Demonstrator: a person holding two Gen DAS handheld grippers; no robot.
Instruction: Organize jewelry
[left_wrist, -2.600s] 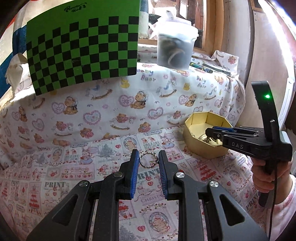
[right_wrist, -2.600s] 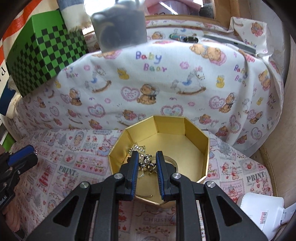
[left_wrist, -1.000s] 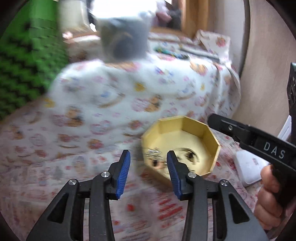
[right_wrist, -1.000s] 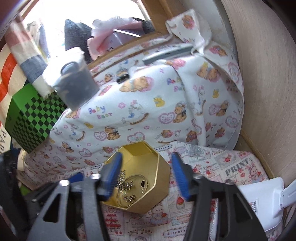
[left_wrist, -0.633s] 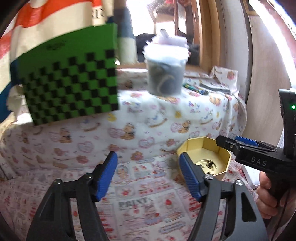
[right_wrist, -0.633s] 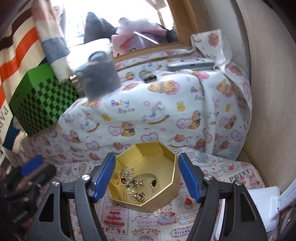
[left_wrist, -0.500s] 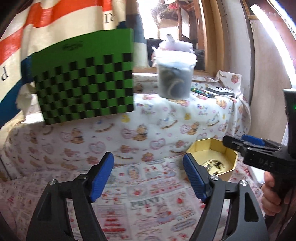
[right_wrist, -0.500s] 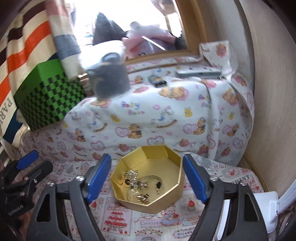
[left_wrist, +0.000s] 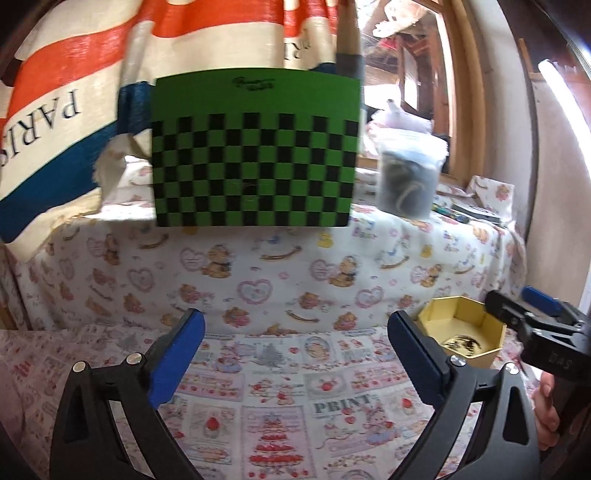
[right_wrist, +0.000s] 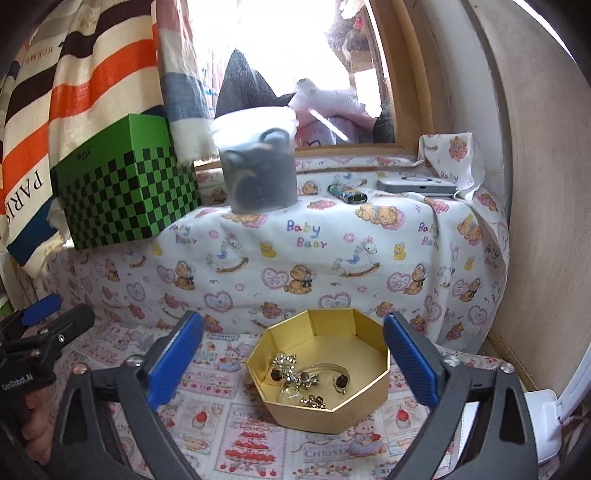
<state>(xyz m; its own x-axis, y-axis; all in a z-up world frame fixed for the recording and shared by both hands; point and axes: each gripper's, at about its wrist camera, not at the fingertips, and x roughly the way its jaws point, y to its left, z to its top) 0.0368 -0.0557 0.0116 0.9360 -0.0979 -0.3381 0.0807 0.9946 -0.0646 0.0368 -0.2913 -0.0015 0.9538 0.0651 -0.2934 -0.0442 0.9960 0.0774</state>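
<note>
Left wrist view: left tool (left_wrist: 293, 334) with matte black arms and ribbed blue pads, jaws spreading apart, nothing between them but the printed patchwork cloth (left_wrist: 280, 373) of cakes, trees and the word PRINT. Right of that tool, an octagonal gold box (left_wrist: 491, 334) of smooth card, open-topped, glinting metal pieces just visible inside, too small to tell apart. Beside the box, the right tool's black arm and blue pad, and part of a hand (left_wrist: 546, 410) on its grip. Behind the box, a raised ledge draped in soft teddy-bear fabric (left_wrist: 258, 266). On the ledge, a green box with a black checker pattern (left_wrist: 255, 147) and a translucent plastic tub (left_wrist: 408, 177) packed with dark coiled items.

Right wrist view: right tool (right_wrist: 293, 334) also opening wide, empty, framing the gold box (right_wrist: 332, 415) without touching it. Inside the box, the jewelry (right_wrist: 306, 380): a thin silver bangle, sparkling clustered pieces, dark-stoned earrings, all loose on the floor of the box. Left of the box, the left tool (right_wrist: 55, 317) and the fingers of the hand holding it. Right of the box, a white plastic object (right_wrist: 543, 413). Behind the box on the ledge, the tub, the checkered box, a small lighter-like item (right_wrist: 347, 194) and a flat grey device (right_wrist: 417, 184).
</note>
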